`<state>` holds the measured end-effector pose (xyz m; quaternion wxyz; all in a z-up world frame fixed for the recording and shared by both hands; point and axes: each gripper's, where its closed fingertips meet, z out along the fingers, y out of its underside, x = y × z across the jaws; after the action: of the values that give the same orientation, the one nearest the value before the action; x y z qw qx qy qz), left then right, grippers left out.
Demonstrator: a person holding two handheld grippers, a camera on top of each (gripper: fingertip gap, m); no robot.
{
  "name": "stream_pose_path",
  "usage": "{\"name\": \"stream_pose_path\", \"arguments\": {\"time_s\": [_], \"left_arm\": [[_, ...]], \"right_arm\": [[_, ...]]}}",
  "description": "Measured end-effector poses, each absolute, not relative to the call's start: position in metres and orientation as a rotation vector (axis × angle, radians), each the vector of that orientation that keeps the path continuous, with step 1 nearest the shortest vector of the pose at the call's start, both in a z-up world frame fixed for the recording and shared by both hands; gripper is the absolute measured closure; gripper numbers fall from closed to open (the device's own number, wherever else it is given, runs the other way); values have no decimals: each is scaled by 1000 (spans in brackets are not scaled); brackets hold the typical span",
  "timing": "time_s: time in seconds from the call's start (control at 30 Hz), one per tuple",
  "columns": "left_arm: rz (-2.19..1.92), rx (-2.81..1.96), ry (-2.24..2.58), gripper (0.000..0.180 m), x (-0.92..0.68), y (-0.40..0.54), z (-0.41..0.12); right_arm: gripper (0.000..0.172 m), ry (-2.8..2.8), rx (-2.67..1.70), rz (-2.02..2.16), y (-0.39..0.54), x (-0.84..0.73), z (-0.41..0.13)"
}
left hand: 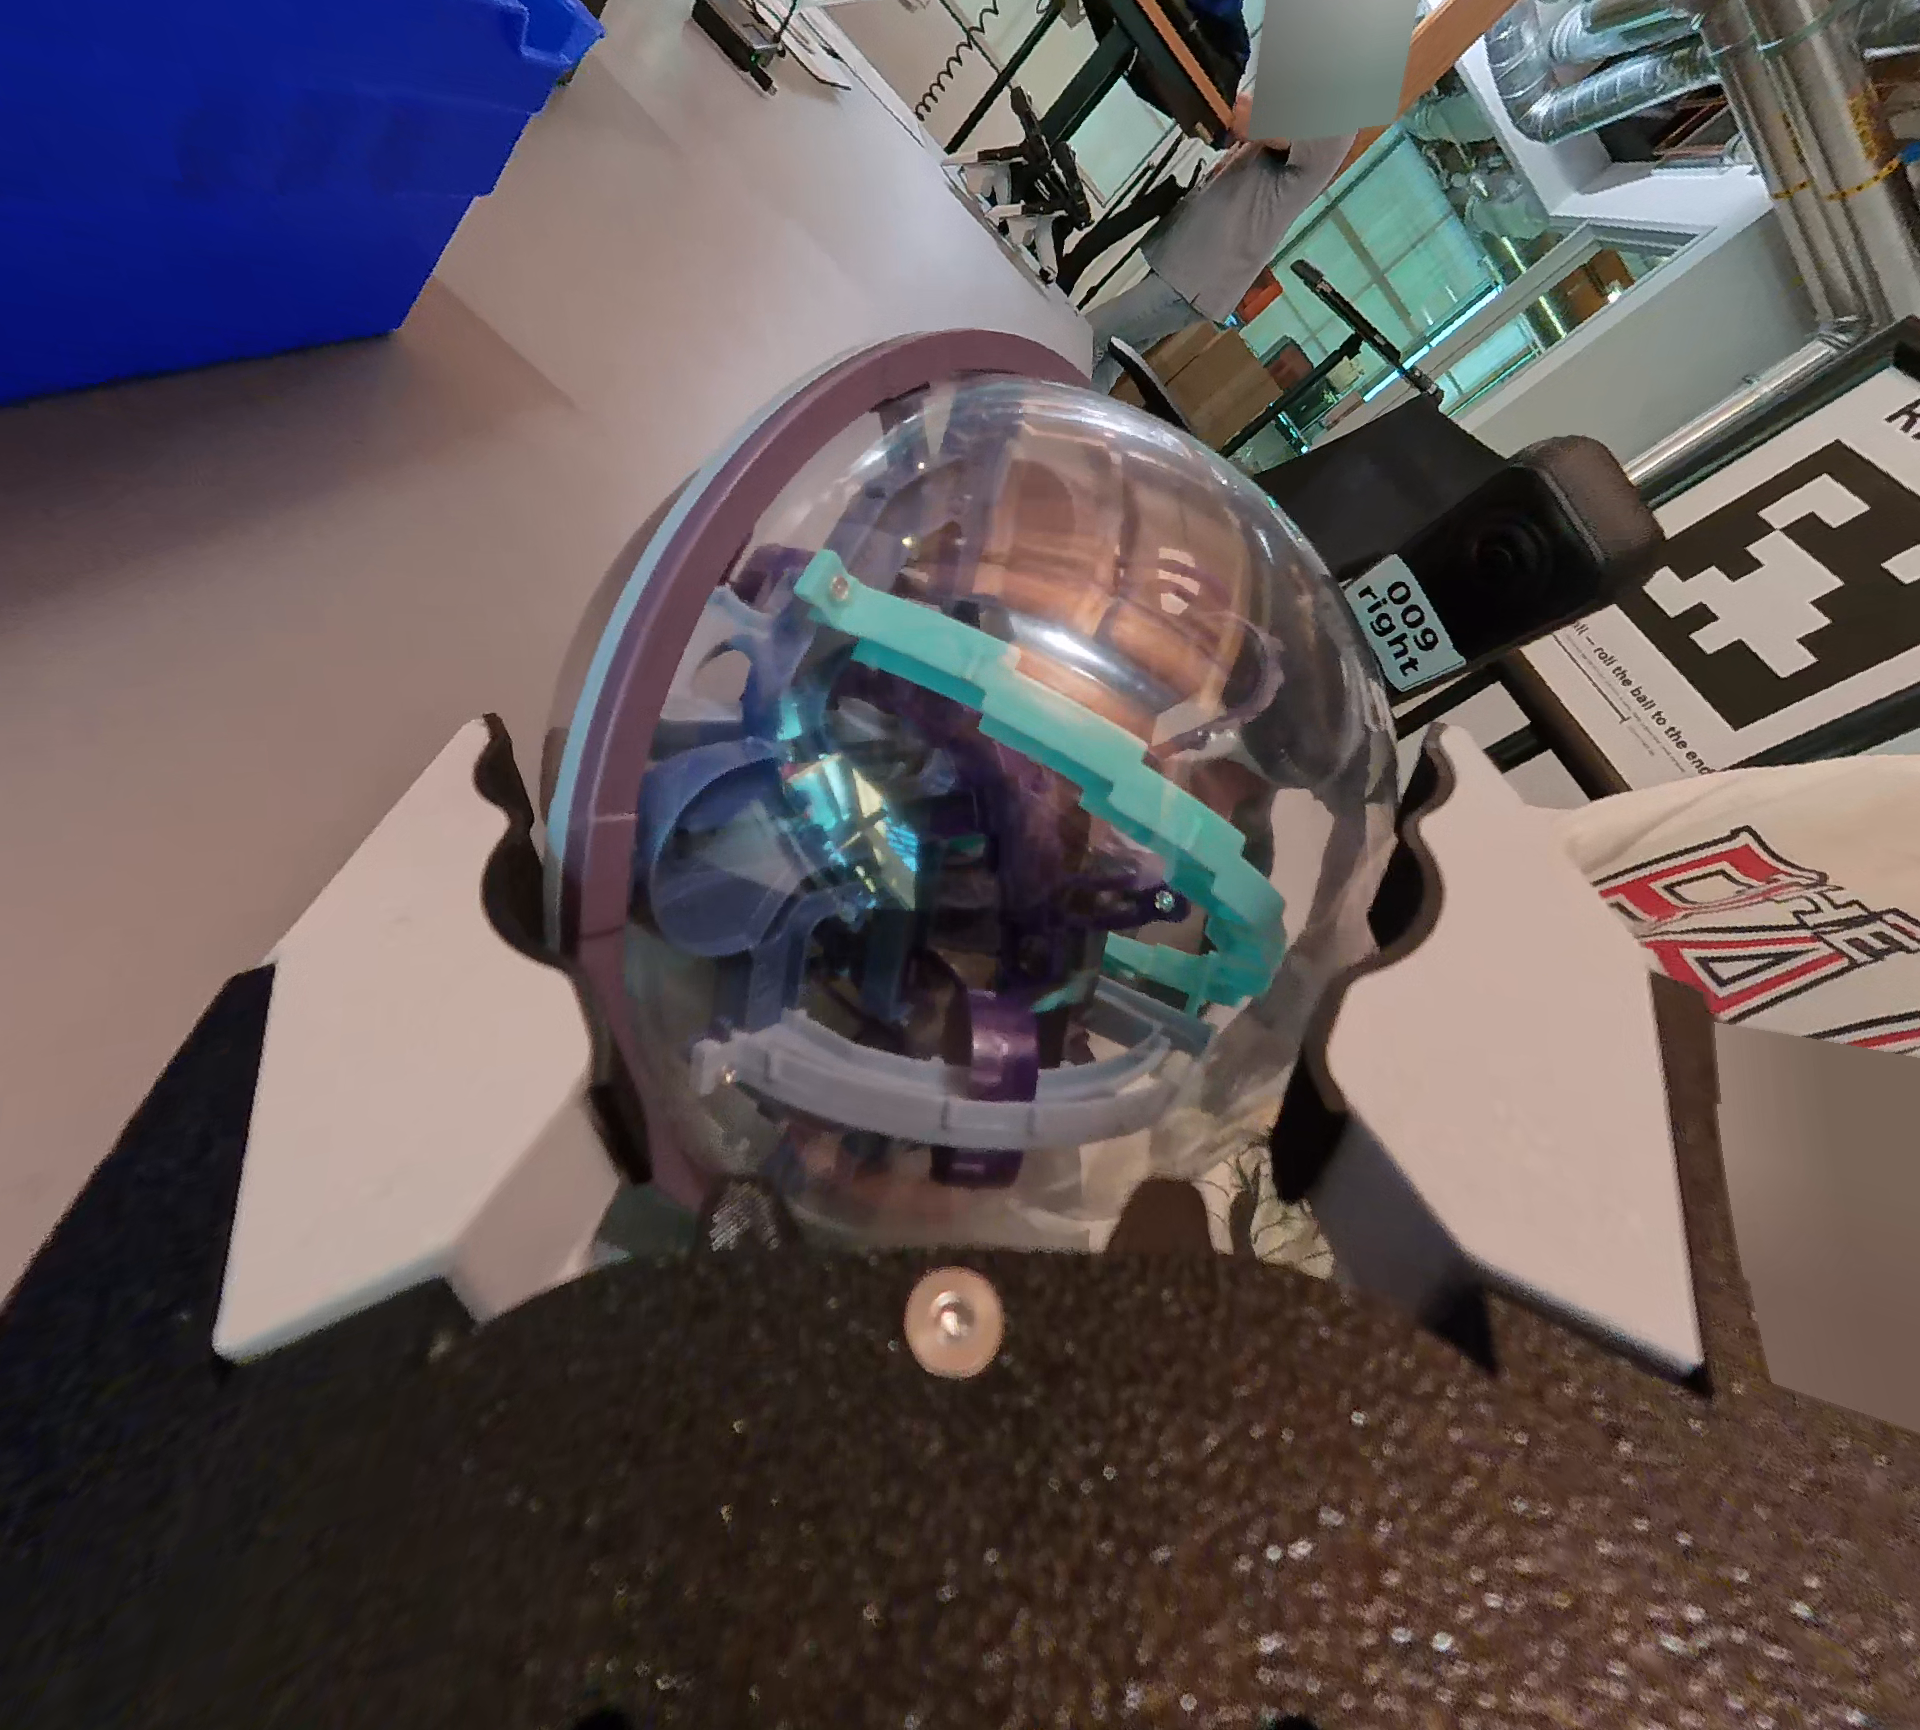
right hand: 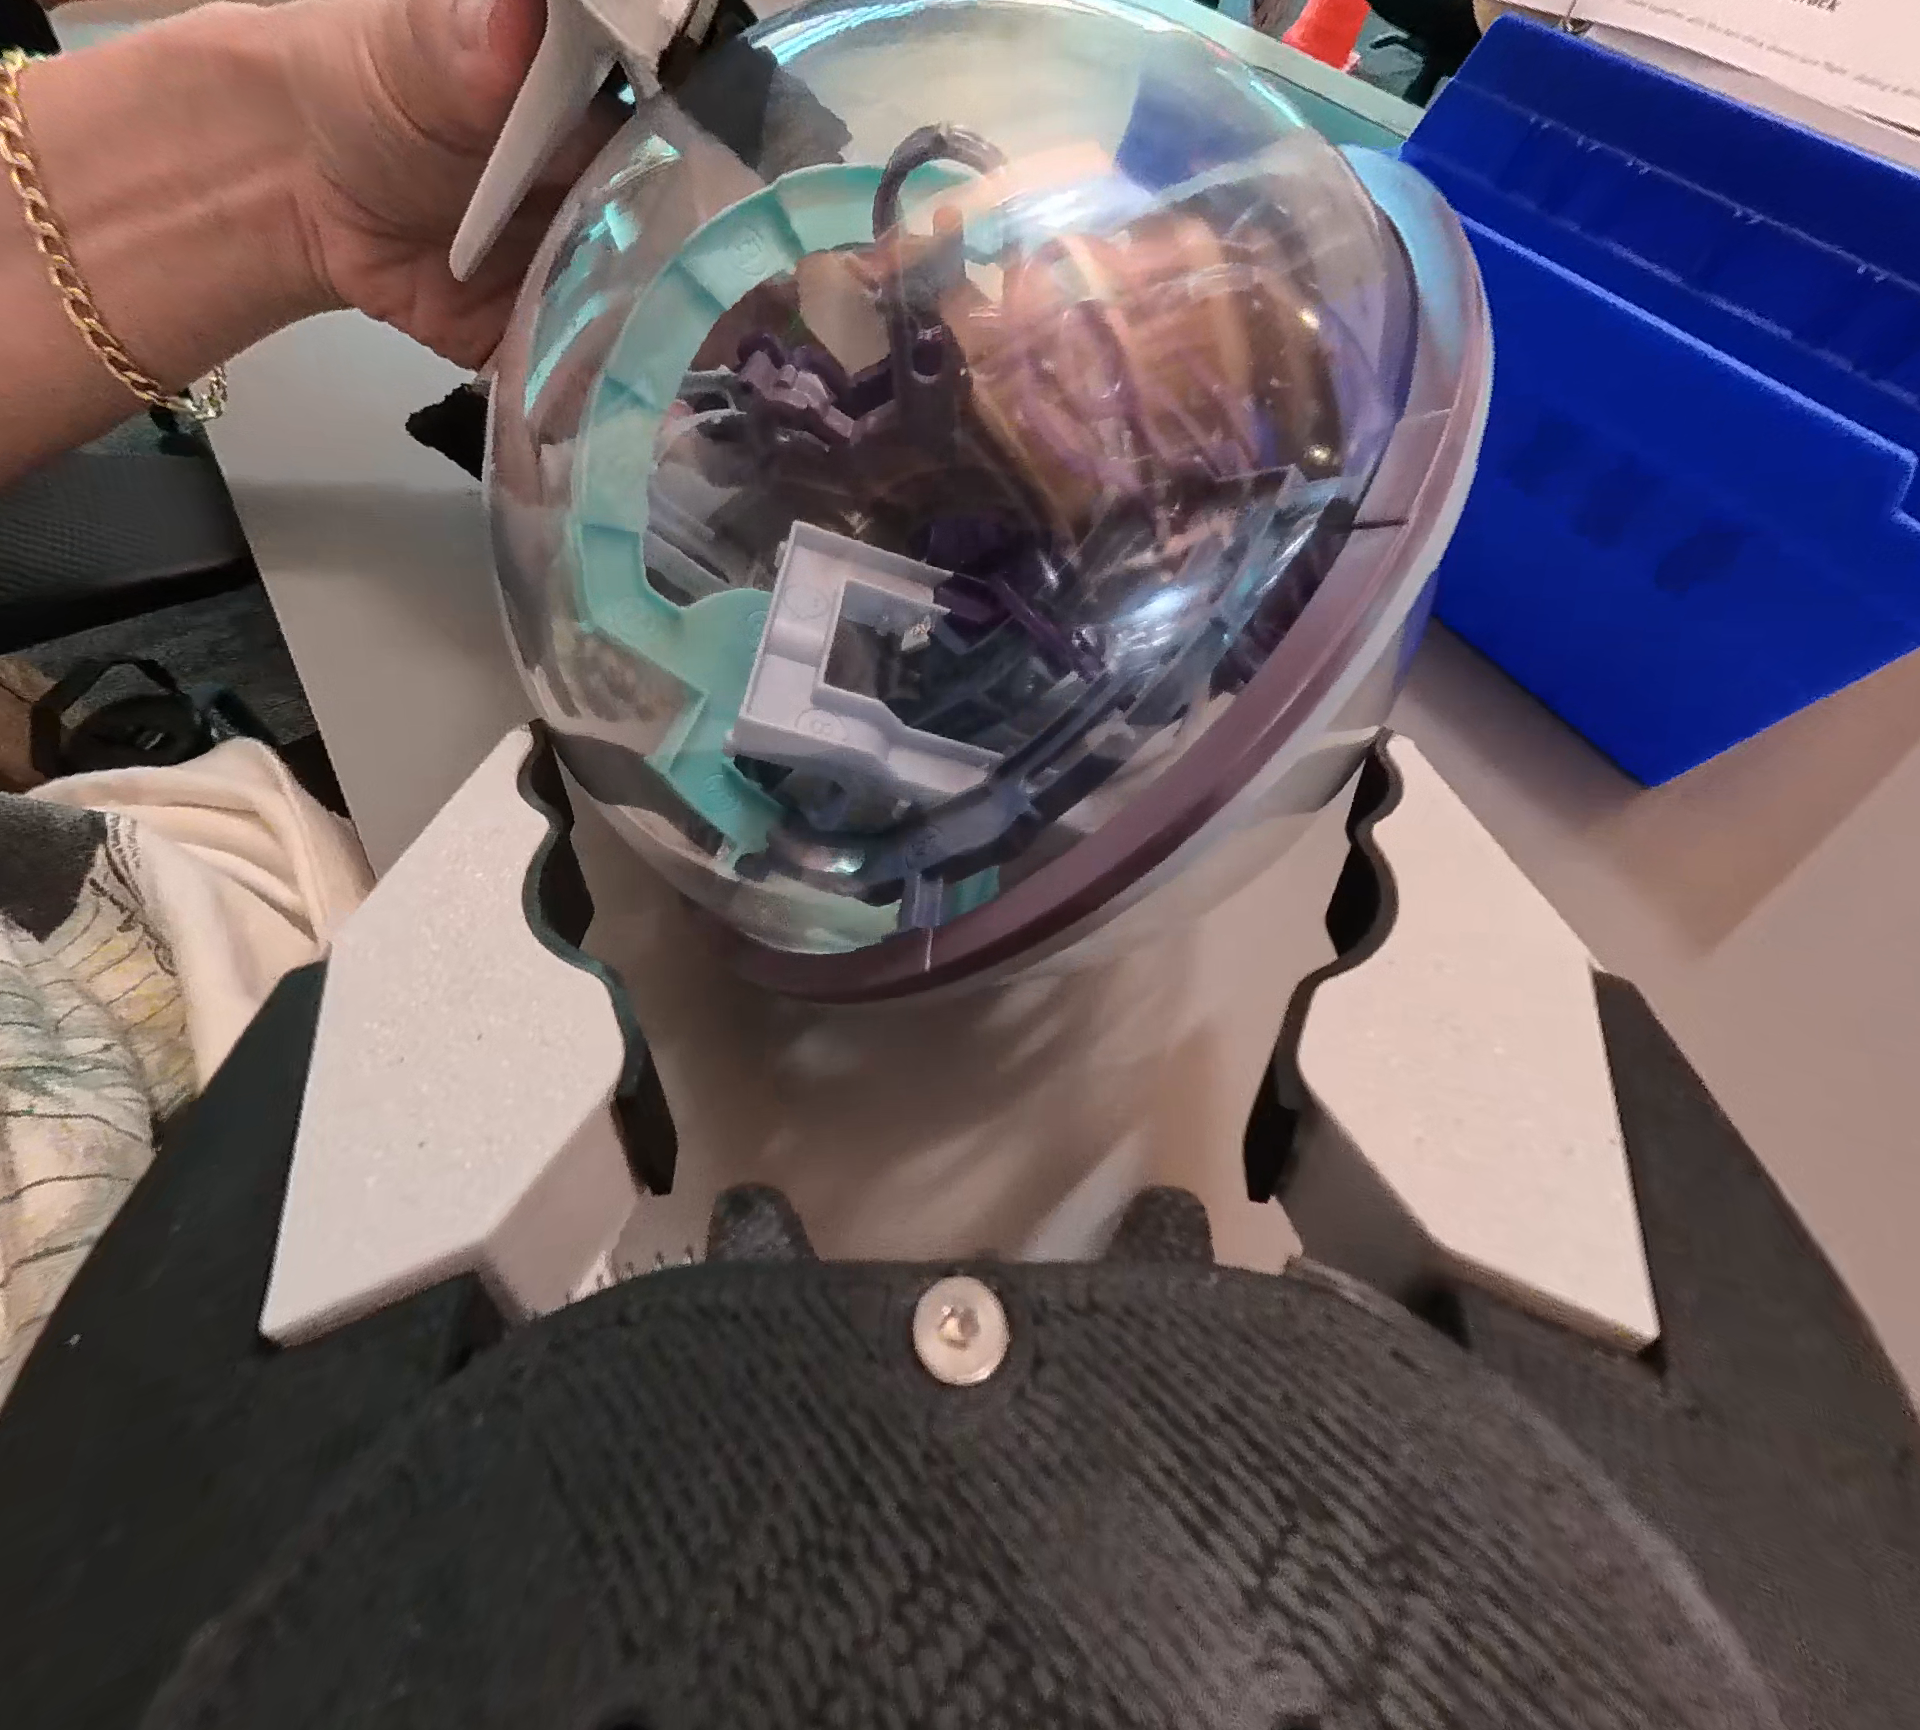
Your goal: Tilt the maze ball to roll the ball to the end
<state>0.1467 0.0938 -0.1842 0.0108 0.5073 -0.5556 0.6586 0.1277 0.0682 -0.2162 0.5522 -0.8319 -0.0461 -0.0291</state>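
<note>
The left gripper (left hand: 961, 833) and the right gripper (right hand: 956, 849) each clamped the clear maze ball (right hand: 987, 475) from opposite sides, raised beside the blue bin (right hand: 1683, 433). Tilting was best done slowly, both wrists turning together.

Maze ball (right hand: 987, 475) between both grippers' jaws, apparently above the surface (left hand: 312, 537); bin (right hand: 1683, 454) behind it.

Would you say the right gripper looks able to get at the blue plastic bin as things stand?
Probably not right away. The right gripper has the clear maze ball between its fingers, shared with the left gripper. The blue plastic bin stands close by on its right, with nothing else between.
</note>
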Motion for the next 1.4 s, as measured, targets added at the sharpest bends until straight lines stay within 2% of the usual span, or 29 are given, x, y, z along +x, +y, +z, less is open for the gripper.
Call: {"name": "stream_pose_path", "arguments": {"time_s": [0.03, 0.83, 1.4], "left_arm": [[2052, 1578, -1743, 24, 146, 94, -184], [2155, 1437, -2060, 24, 129, 91, -185], [2261, 1496, -1928, 25, 123, 103, -185]], "right_arm": [[28, -118, -1966, -78, 68, 127, -216], [31, -454, -1865, -425, 70, 133, -224], [34, -619, -1879, -389, 78, 133, -222]]}}
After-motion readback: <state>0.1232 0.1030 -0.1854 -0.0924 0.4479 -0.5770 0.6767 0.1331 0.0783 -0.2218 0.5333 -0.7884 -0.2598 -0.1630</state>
